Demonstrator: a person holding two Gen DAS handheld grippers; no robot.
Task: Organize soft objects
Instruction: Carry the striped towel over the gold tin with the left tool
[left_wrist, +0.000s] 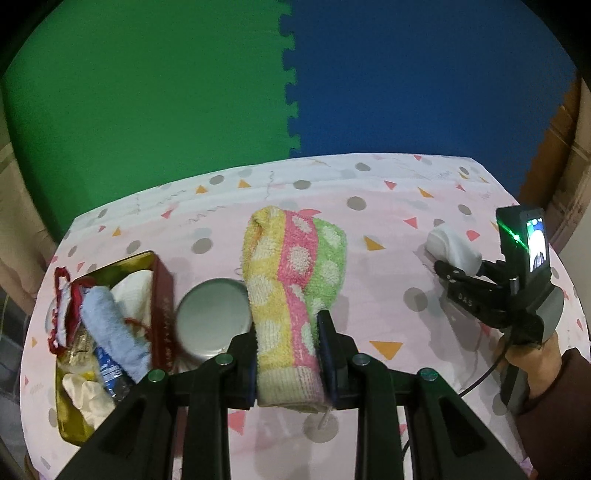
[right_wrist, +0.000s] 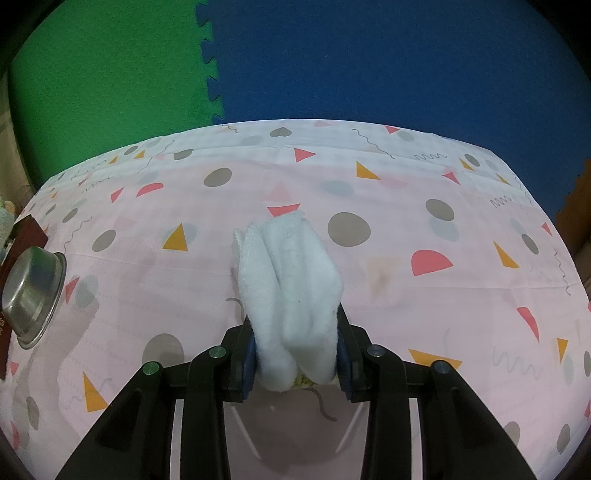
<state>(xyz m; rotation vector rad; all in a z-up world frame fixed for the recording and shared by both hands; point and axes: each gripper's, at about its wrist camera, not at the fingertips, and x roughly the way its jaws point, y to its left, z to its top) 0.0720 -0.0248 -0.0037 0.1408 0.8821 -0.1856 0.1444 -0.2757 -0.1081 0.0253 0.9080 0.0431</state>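
Your left tongs (left_wrist: 288, 354) pinch the striped dotted towel (left_wrist: 291, 280); your right tongs (right_wrist: 295, 354) clamp the white cloth (right_wrist: 288, 280), both just above the counter (right_wrist: 406, 221). The red tin (left_wrist: 162, 306) at left already holds a blue cloth (left_wrist: 110, 325) and other bits, so roughly midway; these two remain. The steel bowl (left_wrist: 212, 314) sits beside the tin, in your left path.

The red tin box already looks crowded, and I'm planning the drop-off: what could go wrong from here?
1. The red tin box is heaped with cloths, so the striped polka-dot towel in the left claw may spill out.
2. The upturned steel bowl leans against the box and could get knocked.
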